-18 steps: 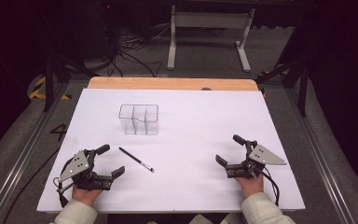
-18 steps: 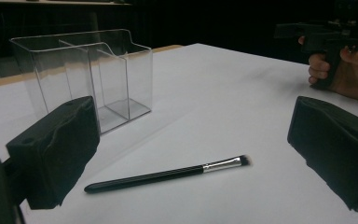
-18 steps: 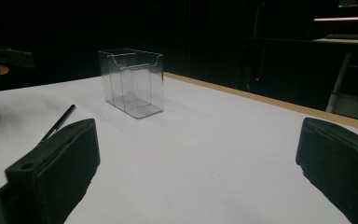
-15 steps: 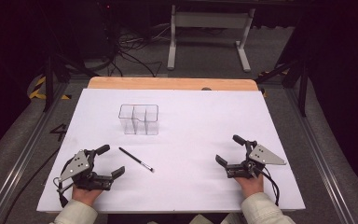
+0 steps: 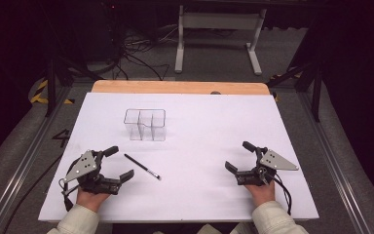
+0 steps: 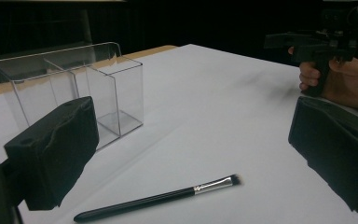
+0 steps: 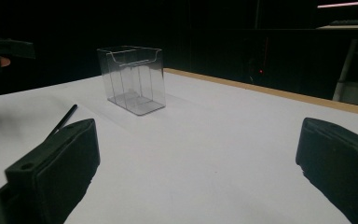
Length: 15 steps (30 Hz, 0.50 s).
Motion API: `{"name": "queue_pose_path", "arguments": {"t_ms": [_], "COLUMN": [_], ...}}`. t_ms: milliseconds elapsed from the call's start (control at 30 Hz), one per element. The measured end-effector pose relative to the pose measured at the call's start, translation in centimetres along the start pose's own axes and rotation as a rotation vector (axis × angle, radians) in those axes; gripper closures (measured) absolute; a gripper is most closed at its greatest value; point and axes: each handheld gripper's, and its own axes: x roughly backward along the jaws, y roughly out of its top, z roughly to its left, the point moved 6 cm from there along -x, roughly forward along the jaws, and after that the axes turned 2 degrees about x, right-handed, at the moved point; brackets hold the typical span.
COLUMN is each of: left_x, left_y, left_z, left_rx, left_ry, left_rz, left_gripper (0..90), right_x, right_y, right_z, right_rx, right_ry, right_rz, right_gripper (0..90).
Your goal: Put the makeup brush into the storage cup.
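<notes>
A thin black makeup brush (image 5: 142, 166) (image 6: 156, 200) with a silver ferrule lies flat on the white table, its shaft (image 7: 63, 119) seen from the right gripper view too. Behind it stands a clear plastic organiser (image 5: 145, 124) (image 6: 72, 88) (image 7: 133, 79) with upright dividers, nothing inside it. My left gripper (image 5: 119, 164) (image 6: 191, 154) rests open near the front left, the brush just right of its jaws. My right gripper (image 5: 239, 157) (image 7: 196, 172) rests open at the front right, nothing between its jaws. A hand holds each one.
The white sheet (image 5: 214, 131) covers a wooden table whose bare edge (image 5: 175, 87) shows at the back. Beyond it are a metal stand (image 5: 219, 29) and cables on the floor (image 5: 136, 58). Rails run along both sides of the table.
</notes>
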Motion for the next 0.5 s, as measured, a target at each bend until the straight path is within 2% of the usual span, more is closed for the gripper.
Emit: {"name": "queue_pose_path", "arguments": {"t_ms": [167,333,500], "left_x": [-0.2,-0.3,-1.1], "left_y": [0.8,3.2,3.9], "left_z": [0.0,0.0,0.8], "left_rx": [0.016,0.034,0.027], "left_ry": [-0.003,-0.024,-0.022], "left_rz": [0.019,-0.028,-0.012], "left_gripper": [2.4,2.7,2.9], "right_x": [0.0,0.0,0.0], "right_y": [0.0,0.0,-0.1], "right_z": [0.0,0.0,0.0], "right_rx": [-0.008,-0.017,-0.021], "right_ry": [0.011,0.018,0.021], "right_rz": [-0.001,-0.001,0.000], "right_gripper": [0.1,0.0,0.1]}}
